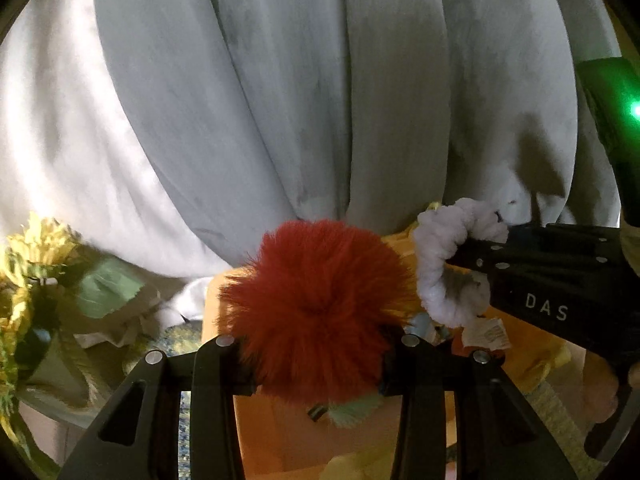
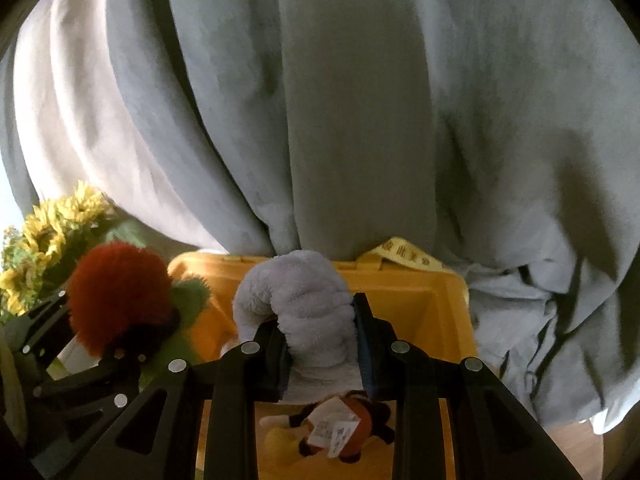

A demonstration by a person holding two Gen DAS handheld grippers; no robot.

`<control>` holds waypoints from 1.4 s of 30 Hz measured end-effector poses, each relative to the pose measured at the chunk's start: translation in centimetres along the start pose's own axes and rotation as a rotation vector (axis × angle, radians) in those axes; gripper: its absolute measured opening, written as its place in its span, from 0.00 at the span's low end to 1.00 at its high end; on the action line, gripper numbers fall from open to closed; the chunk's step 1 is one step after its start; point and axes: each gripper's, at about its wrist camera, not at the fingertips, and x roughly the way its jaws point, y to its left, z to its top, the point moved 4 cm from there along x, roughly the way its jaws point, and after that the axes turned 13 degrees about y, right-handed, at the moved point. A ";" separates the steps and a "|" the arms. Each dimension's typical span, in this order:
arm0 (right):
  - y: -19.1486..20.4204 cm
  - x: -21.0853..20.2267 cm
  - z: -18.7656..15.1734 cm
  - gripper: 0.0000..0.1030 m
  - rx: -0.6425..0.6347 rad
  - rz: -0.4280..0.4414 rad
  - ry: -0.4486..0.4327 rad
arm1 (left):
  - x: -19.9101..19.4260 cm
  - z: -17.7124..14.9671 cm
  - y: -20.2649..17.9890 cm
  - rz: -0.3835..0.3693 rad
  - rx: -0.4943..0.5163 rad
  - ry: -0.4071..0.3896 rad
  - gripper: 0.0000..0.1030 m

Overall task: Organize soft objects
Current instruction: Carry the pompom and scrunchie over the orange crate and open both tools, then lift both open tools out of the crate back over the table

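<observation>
- The left gripper (image 1: 316,344) is clenched on a fluffy red pom-pom plush with a green fuzzy underside (image 1: 320,300); the fur hides the pads, but the toy sits squeezed between the two black fingers.
- The right gripper (image 2: 322,340) is closed tight on a pale lilac fleecy plush (image 2: 296,304), folded and bulging out at 12 o'clock from the fingertips.
- Both toys hang over a yellow plastic storage bin (image 2: 440,300), the red one towards the bin's 9 o'clock side and the lilac one near its middle.
- A small brown-and-yellow stuffed toy with a white paper tag (image 2: 332,428) already lies in the bin, at 6 o'clock from the lilac plush.
- Grey draped curtain fabric (image 2: 360,120) hangs just behind the bin at 12 o'clock; yellow artificial sunflowers (image 2: 52,236) stand at 9 o'clock.
- Risk: the red plush is near the bin's edge, so letting go here could send it onto the rim or out towards the sunflowers.
- Risk: the two grippers are close together and could knock each other while lowering.
- Risk: long fur or fleece may cling to a pad on release and drag a toy back out.
</observation>
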 end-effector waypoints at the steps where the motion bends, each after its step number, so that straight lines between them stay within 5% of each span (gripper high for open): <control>1: -0.2 0.4 0.0 0.27 0.004 0.001 0.014 | 0.5 0.1 -0.1 -0.010 0.004 0.014 0.39; 8: -1.3 2.9 0.0 0.29 0.047 0.010 0.100 | 2.7 0.1 -0.3 -0.020 0.029 0.085 0.43; 16: -1.9 4.5 -0.2 0.54 0.061 0.016 0.208 | 3.1 -0.1 -0.5 -0.014 0.032 0.111 0.65; 23: -2.0 4.3 -0.5 0.58 0.048 0.002 0.279 | 1.8 0.0 -0.4 0.034 0.038 0.120 0.78; 32: -1.3 1.9 -0.9 0.59 -0.087 -0.138 0.274 | -0.5 -0.6 0.0 0.098 0.026 0.121 0.82; 42: -0.8 -3.3 -1.9 0.59 -0.052 -0.122 0.159 | -5.7 -1.4 -0.6 0.094 -0.005 0.052 0.83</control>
